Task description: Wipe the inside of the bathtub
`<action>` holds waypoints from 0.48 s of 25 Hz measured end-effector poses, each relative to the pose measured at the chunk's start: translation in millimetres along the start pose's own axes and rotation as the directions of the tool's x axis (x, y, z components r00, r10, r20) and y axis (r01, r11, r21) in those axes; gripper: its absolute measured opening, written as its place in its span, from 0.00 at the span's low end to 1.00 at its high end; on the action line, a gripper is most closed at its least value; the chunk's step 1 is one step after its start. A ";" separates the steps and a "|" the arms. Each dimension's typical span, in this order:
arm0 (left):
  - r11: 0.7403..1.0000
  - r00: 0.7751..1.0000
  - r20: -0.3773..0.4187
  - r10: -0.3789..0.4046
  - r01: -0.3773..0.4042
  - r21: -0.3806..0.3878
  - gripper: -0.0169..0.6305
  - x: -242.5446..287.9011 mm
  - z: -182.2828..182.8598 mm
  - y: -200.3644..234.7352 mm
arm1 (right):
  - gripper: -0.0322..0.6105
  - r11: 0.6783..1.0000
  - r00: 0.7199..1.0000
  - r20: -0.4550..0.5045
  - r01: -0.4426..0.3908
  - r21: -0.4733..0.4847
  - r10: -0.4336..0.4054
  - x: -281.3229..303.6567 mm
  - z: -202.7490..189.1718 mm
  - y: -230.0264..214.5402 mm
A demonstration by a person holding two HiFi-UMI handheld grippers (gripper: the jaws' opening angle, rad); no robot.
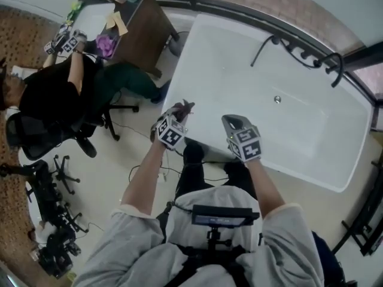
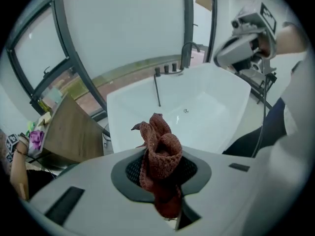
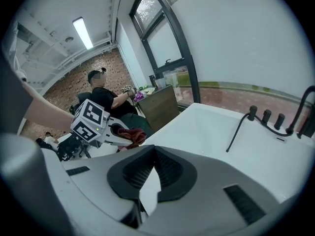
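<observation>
A white bathtub (image 1: pixel 311 154) fills the centre and right of the head view, with a drain (image 1: pixel 277 99) in its floor. My left gripper (image 1: pixel 179 113) hovers at the tub's near left rim, shut on a reddish-brown knitted cloth (image 1: pixel 182 107). In the left gripper view the cloth (image 2: pixel 160 154) sticks up bunched between the jaws, with the tub (image 2: pixel 216 90) beyond it. My right gripper (image 1: pixel 234 124) hangs over the near rim, a little to the right of the left one. In the right gripper view its jaws (image 3: pixel 153 154) meet at the tips and hold nothing.
A black faucet, hose and knobs (image 1: pixel 311 55) stand on the tub's far rim. At left are a wooden desk (image 1: pixel 143 31) and a seated person (image 1: pixel 54 97) in an office chair. Tripods (image 1: pixel 48 220) lie on the floor at lower left. Black window frames stand behind the tub.
</observation>
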State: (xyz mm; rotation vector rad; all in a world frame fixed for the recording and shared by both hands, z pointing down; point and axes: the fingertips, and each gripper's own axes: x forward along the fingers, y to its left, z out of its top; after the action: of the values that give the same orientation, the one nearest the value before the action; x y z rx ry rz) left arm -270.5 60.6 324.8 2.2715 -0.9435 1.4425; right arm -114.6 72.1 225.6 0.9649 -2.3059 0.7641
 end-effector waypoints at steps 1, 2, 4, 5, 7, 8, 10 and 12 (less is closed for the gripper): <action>1.000 0.999 0.041 0.018 -0.018 -0.008 0.15 -10.9 12.6 -2.7 | 0.06 1.000 1.000 0.010 0.002 -0.007 -0.002 -9.6 1.3 -0.2; 0.999 0.996 0.078 0.038 -0.036 -0.019 0.15 -22.0 24.1 -5.5 | 0.06 1.000 1.000 0.023 0.003 -0.014 -0.003 -19.6 2.5 -0.4; 0.996 0.985 0.151 0.082 -0.074 -0.056 0.15 -46.9 47.1 -11.0 | 0.06 1.000 0.999 0.048 0.003 -0.026 -0.001 -40.8 3.7 -0.5; 0.993 0.977 0.189 0.103 -0.089 -0.082 0.15 -61.0 58.6 -14.5 | 0.06 1.000 0.998 0.058 0.002 -0.027 0.000 -52.0 2.8 -0.2; 0.985 0.955 0.263 0.137 -0.103 -0.139 0.15 -91.3 80.1 -23.5 | 0.06 1.000 0.997 0.082 0.003 -0.022 -0.002 -76.6 0.6 0.5; 0.980 0.943 0.297 0.153 -0.106 -0.167 0.15 -106.8 90.2 -28.5 | 0.06 1.000 0.995 0.098 0.006 -0.015 -0.004 -89.7 -0.2 0.0; 0.968 0.915 0.358 0.185 -0.107 -0.225 0.15 -136.8 108.9 -38.8 | 0.06 1.000 0.991 0.132 0.014 0.004 -0.014 -116.8 -1.5 -3.8; 0.953 0.887 0.408 0.215 -0.099 -0.286 0.15 -164.1 123.6 -48.1 | 0.06 0.999 0.986 0.165 0.022 0.034 -0.027 -143.3 -2.7 -8.4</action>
State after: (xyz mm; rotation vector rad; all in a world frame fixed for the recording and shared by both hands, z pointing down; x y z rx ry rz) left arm -199.5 88.7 128.1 2.4004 -1.3866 0.8023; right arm -20.2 134.9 137.5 1.1064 -2.4244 0.7378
